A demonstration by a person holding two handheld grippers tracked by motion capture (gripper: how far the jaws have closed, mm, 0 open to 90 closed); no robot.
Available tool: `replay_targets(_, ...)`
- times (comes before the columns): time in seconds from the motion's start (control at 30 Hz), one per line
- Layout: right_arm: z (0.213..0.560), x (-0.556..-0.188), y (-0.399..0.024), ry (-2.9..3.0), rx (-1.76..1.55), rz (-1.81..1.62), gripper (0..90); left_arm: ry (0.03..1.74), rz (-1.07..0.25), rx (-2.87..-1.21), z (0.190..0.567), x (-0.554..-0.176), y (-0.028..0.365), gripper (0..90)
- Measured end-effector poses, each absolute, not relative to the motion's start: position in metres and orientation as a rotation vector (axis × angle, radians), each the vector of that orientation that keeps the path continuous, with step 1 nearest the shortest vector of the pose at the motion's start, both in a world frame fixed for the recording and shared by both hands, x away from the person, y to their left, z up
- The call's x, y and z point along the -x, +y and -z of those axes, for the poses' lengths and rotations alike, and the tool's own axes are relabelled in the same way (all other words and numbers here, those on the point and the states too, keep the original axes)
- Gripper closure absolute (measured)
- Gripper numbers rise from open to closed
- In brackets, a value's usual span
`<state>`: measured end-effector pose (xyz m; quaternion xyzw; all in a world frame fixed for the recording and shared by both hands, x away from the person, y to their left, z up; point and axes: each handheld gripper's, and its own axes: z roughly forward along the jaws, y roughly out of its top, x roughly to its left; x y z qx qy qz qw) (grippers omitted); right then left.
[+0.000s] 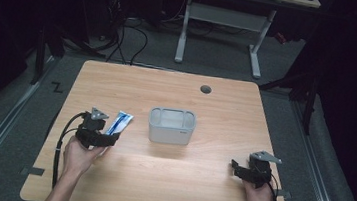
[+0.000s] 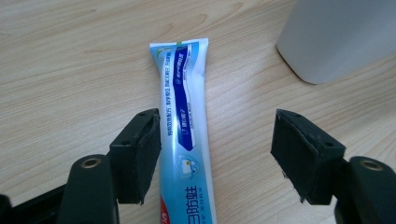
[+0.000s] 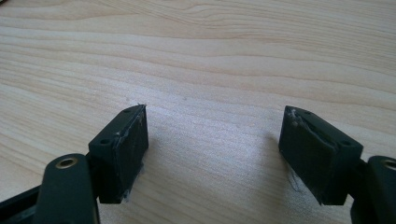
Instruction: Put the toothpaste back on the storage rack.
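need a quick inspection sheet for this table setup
surface: wooden table, round grommet hole near far edge
job's things: toothpaste tube lying flat; grey-white container upright at table centre, apart from the tube
clutter: nothing seen
grippers: left gripper open, jaws either side of the tube, one pad beside its edge, the other clear of it; right gripper open over bare wood
cables: black cable trailing from the left gripper; more cables on the floor beyond the table
surroundings: dark room, grey floor, white-legged desk behind
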<state>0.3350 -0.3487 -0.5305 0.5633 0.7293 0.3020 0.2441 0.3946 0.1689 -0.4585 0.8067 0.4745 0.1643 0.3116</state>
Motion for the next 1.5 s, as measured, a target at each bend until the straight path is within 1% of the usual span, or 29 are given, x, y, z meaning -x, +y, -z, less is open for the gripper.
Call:
replay_targets(0.17, 0.530, -0.335, -0.349, 1.992, -1.538, -0.825, 23.9, 1.261, -0.468, -2.183, 0.458, -0.403, 0.165, 37.1)
replay_targets(0.4, 0.530, -0.335, -0.349, 1.993, -1.538, -0.825, 23.9, 1.273, -0.464, -2.235, 0.456, -0.413, 0.159, 40.3)
replay_targets(0.53, 0.530, -0.335, -0.349, 1.994, -1.537, -0.825, 23.9, 1.270, -0.471, -2.256, 0.455, -0.418, 0.156, 40.0)
replay_targets(0.87, 0.530, -0.335, -0.349, 1.997, -1.530, -0.825, 23.9, 1.300, -0.409, -2.307, 0.459, -0.435, 0.150, 38.3)
replay_targets(1.1, 0.531, -0.335, -0.349, 1.997, -1.530, -0.825, 23.9, 1.337, -0.370, -2.330, 0.469, -0.446, 0.145, 38.2)
replay_targets(1.3, 0.531, -0.335, -0.349, 1.998, -1.530, -0.825, 23.9, 1.354, -0.397, -2.371, 0.476, -0.450, 0.142, 38.6)
replay_targets(1.5, 0.530, -0.335, -0.349, 1.998, -1.530, -0.825, 23.9, 1.382, -0.387, -2.386, 0.483, -0.455, 0.140, 39.8)
